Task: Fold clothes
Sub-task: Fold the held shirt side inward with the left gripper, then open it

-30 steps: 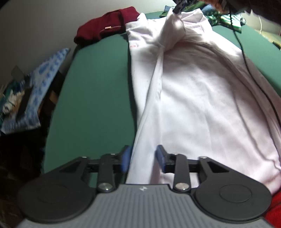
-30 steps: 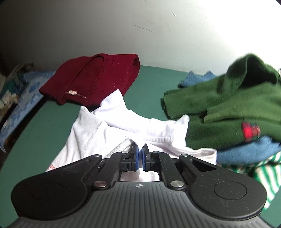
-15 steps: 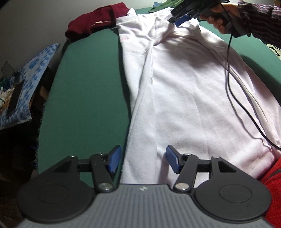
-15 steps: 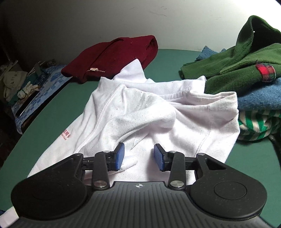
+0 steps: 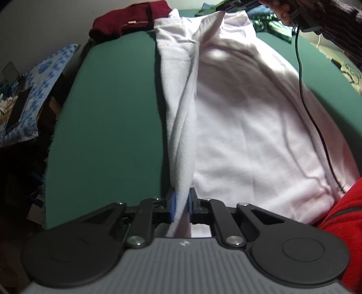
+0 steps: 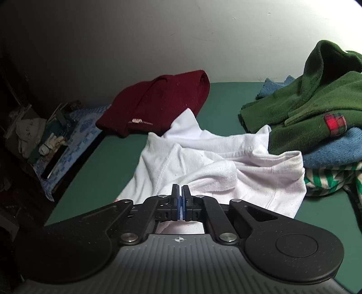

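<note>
White cotton shirt (image 5: 248,126) fabric was pinched at both ends. The left gripper (image 5: 181,202) had its blue-padded fingers (image 5: 172,203) clamped on a lifted fold along the garment's left edge, near the hem, and that fold ran up as a taut ridge toward the far end. The right gripper (image 6: 181,199) had its fingers pressed together on a thin layer of the same shirt near the collar end, the pads nearly meeting. In the left wrist view this gripper showed at the top, gripped by the person's hand (image 5: 282,10), with a black cable (image 5: 303,95) trailing across the cloth. The rest of the shirt lay spread on the green table top (image 5: 113,108). Beyond the collar lay a folded dark red knit sweater (image 6: 158,106). To the right sat a heap with a dark green fleece jacket (image 6: 316,90) on top, a blue knit (image 6: 334,149) under it and a green-and-white striped garment (image 6: 328,181) lowest.
</note>
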Demonstrator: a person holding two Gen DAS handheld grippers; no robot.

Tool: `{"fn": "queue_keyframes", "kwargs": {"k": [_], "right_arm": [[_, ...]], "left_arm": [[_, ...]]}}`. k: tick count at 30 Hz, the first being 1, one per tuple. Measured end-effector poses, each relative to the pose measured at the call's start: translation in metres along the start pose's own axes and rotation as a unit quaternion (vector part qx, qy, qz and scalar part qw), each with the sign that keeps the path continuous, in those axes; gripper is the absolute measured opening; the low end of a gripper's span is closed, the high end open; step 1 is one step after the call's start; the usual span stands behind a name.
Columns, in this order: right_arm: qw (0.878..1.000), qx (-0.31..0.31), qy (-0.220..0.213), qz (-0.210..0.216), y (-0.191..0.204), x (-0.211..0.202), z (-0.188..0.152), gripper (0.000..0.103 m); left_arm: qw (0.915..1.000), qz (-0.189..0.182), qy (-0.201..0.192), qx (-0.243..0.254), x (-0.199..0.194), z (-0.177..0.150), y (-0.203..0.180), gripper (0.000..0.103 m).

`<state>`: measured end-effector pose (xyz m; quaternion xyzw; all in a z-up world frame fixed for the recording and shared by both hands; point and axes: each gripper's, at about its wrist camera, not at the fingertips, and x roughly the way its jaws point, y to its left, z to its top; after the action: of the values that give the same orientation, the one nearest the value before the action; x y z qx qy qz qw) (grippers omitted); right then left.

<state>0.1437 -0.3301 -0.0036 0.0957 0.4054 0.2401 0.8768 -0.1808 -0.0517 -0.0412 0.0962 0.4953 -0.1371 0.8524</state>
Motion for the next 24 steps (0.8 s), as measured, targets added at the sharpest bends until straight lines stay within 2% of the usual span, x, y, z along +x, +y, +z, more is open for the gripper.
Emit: {"fn": "queue_keyframes", "kwargs": {"k": [4,6,8,10,12,15,20,22,23,24], "right_arm": [[1.000,-0.009,-0.002,-0.011,-0.001,-0.012,0.005,0.002],[1.000,-0.011,0.011,-0.016,-0.005,-0.007,-0.001,0.002],[1.000,-0.009,0.024,-0.014,-0.011,0.000,-0.010,0.007],[1.000,0.006,0.016,-0.025,-0.020,0.001,-0.020,0.030],[0.999,0.021,0.001,-0.041,-0.029,-0.005,-0.031,0.039],[1.000,0.016,0.009,-0.025,-0.030,-0.012,-0.052,0.040],[0.998,-0.046,0.028,-0.017,-0.004,-0.004,-0.079,0.045],[0.999,-0.038,0.032,-0.019,-0.002,0.002,-0.083,0.044],[0.999,-0.029,0.034,-0.020,-0.003,0.005,-0.083,0.038],[0.999,-0.020,0.037,-0.021,-0.003,0.008,-0.083,0.010]], "left_arm": [[0.9996,-0.010,-0.022,0.013,-0.010,0.008,-0.013,0.004],[0.9994,-0.015,-0.023,0.022,-0.009,0.008,-0.018,0.004],[0.9994,-0.010,-0.011,0.031,-0.002,0.006,-0.021,0.004],[0.9994,-0.008,0.001,0.034,0.004,0.004,-0.024,0.004],[0.9993,-0.007,0.004,0.037,0.006,0.004,-0.026,0.004],[0.9993,-0.004,0.007,0.036,0.009,0.004,-0.027,0.005],[0.9989,0.000,0.012,0.046,0.012,0.007,-0.030,0.005],[0.9988,0.001,0.010,0.049,0.011,0.009,-0.032,0.005],[0.9988,0.000,0.009,0.048,0.010,0.010,-0.032,0.005],[0.9989,0.000,0.007,0.047,0.009,0.010,-0.033,0.005]]}}
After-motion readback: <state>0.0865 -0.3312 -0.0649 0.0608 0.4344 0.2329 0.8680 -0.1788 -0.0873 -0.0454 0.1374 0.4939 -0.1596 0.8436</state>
